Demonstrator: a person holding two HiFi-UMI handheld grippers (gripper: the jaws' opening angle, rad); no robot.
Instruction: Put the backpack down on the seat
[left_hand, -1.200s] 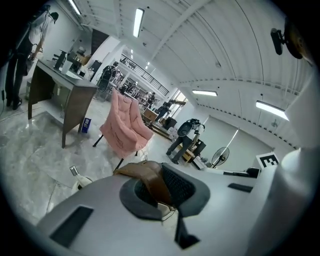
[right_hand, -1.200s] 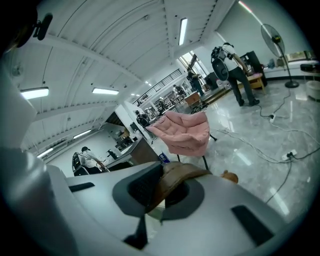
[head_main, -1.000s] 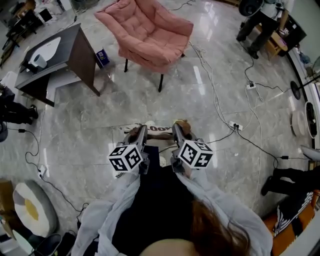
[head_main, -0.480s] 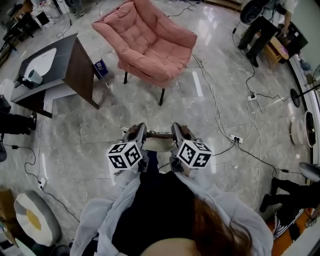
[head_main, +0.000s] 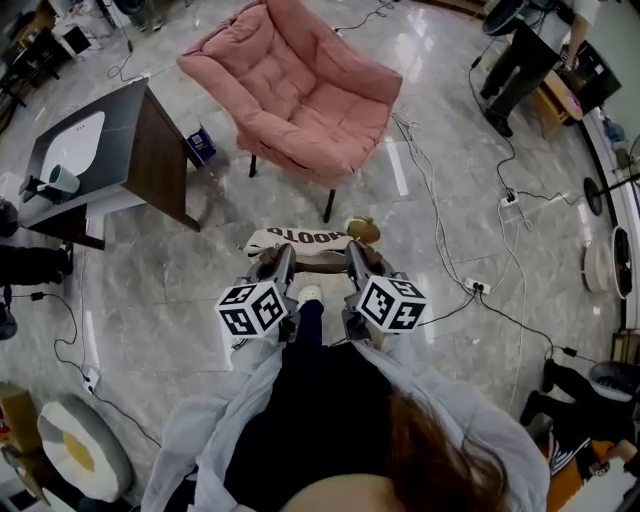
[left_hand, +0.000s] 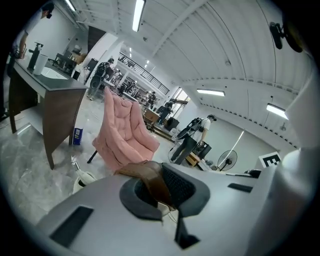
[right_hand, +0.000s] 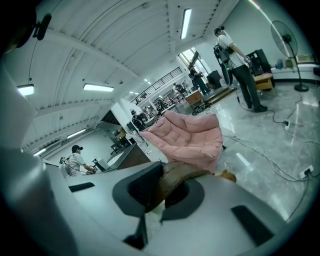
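Note:
A cream backpack (head_main: 297, 239) with dark print hangs from a brown strap (head_main: 318, 268) in front of me, low over the floor. My left gripper (head_main: 274, 266) is shut on the strap's left part and my right gripper (head_main: 362, 262) is shut on its right part. The strap (left_hand: 151, 179) shows pinched in the left gripper (left_hand: 156, 194), and the strap (right_hand: 179, 176) is likewise pinched in the right gripper (right_hand: 156, 194). The pink padded chair (head_main: 300, 88) stands just ahead with nothing on its seat; it also fills the middle of both gripper views, pink chair (left_hand: 123, 131) and pink chair (right_hand: 191, 137).
A dark table (head_main: 150, 125) with a white basin stands left of the chair, a blue box (head_main: 200, 146) beside its leg. Cables (head_main: 432, 205) and a power strip (head_main: 474, 287) lie on the marble floor to the right. A person (head_main: 520, 55) stands far right.
The chair has come nearer as I walked toward it. The backpack has swung forward and shows more beyond the grippers. Both grippers keep hold of the strap.

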